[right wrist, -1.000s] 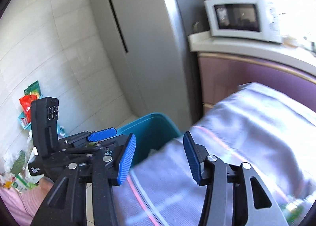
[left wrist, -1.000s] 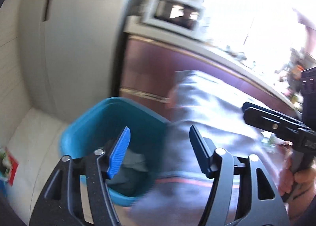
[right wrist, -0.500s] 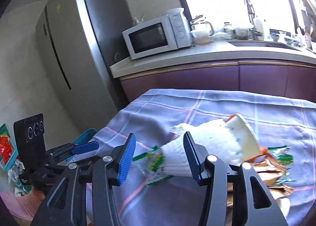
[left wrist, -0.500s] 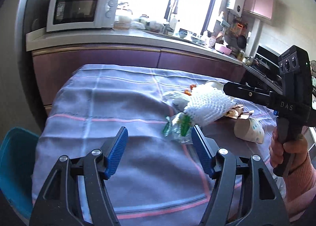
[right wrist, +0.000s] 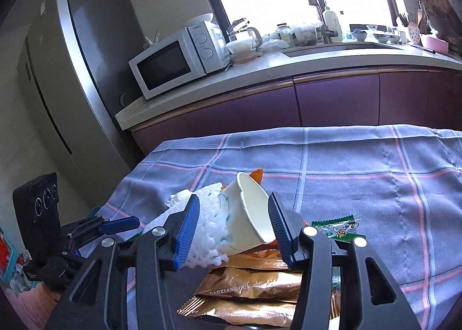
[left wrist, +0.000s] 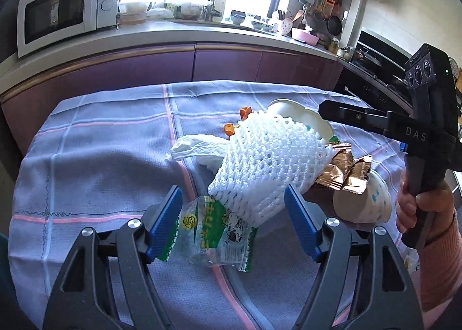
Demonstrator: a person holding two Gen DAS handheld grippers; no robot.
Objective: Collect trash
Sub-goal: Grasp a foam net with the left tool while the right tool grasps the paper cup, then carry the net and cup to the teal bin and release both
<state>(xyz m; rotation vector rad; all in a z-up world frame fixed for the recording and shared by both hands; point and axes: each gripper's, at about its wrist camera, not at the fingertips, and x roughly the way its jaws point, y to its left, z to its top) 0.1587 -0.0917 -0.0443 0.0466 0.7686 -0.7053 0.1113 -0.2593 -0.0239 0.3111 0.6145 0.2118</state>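
We read "DAOXIANGCUN" on gold wrappers (right wrist: 254,286) below our released right gripper (right wrist: 234,229); left gripper (left wrist: 232,221) released too.

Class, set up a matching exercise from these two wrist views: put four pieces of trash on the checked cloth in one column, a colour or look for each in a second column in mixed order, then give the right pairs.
Column A
1. foam fruit net
2. snack wrappers
3. paper cup
4. clear bag

Column B
a. shiny gold-brown
b. see-through with green print and a cartoon cow
c. white open mesh
d. cream, lying on its side

Pairs: 1-c, 2-a, 3-d, 4-b
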